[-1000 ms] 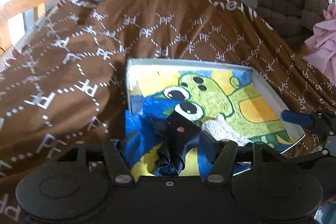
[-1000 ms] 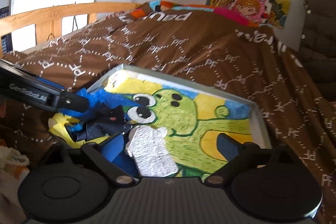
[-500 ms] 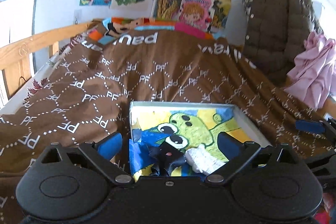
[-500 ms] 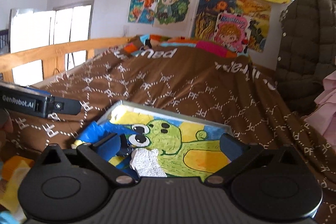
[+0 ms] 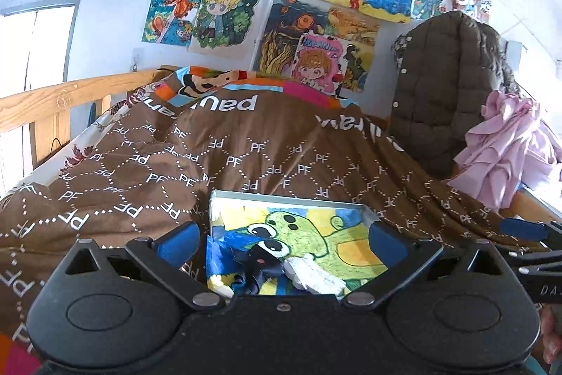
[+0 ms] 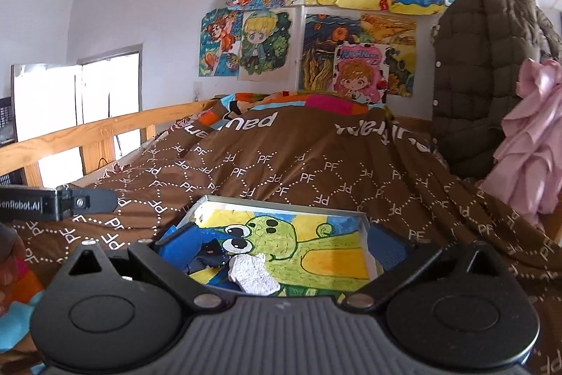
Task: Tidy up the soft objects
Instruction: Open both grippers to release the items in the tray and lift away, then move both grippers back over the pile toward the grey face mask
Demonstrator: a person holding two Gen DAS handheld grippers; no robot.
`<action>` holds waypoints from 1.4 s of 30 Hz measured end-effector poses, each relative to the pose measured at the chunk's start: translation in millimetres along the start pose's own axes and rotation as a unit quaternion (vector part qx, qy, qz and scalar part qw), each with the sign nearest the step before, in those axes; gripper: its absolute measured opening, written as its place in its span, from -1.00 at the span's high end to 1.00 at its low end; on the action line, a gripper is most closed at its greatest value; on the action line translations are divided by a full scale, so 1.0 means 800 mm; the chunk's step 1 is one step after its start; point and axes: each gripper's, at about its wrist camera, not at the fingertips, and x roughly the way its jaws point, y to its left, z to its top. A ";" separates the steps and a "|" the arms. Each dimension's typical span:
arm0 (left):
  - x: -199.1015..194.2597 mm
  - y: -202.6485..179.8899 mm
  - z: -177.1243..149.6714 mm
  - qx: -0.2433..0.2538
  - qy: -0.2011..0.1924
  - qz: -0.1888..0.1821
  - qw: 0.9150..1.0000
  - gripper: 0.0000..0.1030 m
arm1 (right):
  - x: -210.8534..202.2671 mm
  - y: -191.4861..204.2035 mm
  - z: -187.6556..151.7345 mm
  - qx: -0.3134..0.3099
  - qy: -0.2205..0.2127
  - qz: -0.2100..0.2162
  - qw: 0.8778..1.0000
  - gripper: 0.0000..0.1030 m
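A shallow tray [image 5: 281, 196] lined with a green cartoon drawing lies on the brown bedspread; it also shows in the right wrist view [image 6: 281, 202]. In its near left corner lie a dark navy cloth [image 5: 261, 264], a crumpled blue cloth [image 5: 219, 257] and a white knit cloth [image 5: 316, 276]. The white cloth [image 6: 253, 275] and navy cloth [image 6: 207, 255] show in the right wrist view too. My left gripper [image 5: 282, 243] is open and empty, above and behind the tray's near edge. My right gripper [image 6: 281, 245] is open and empty, held likewise.
A brown patterned bedspread [image 5: 246, 157] covers the bed. A wooden rail [image 5: 70, 97] runs along the left. A brown puffer coat [image 5: 446, 86] and a pink garment [image 5: 505, 146] hang at the right. Colourful cloths [image 6: 17, 290] lie at the right wrist view's lower left.
My left gripper has opened, letting go of the navy cloth into the tray. Both grippers have risen and drawn back from the tray.
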 end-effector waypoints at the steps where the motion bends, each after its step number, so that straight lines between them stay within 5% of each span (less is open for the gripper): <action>1: -0.006 -0.002 -0.003 0.002 0.000 -0.001 1.000 -0.98 | -0.008 0.000 -0.002 0.001 0.000 0.000 1.000 -0.99; 11: -0.090 -0.025 -0.040 0.001 -0.010 -0.016 1.000 -0.98 | -0.088 0.010 -0.031 0.010 -0.005 0.002 1.000 -1.00; 25: -0.214 -0.049 -0.098 -0.032 -0.011 0.021 0.999 -0.98 | -0.205 0.027 -0.087 0.015 -0.004 -0.009 1.000 -1.00; 29: -0.225 -0.058 -0.113 -0.047 0.003 0.007 0.999 -0.98 | -0.219 0.025 -0.097 0.023 -0.003 -0.016 1.000 -1.00; 42: -0.208 -0.091 -0.137 0.019 0.036 0.007 0.999 -0.98 | -0.200 0.005 -0.130 0.034 0.040 -0.024 0.998 -0.99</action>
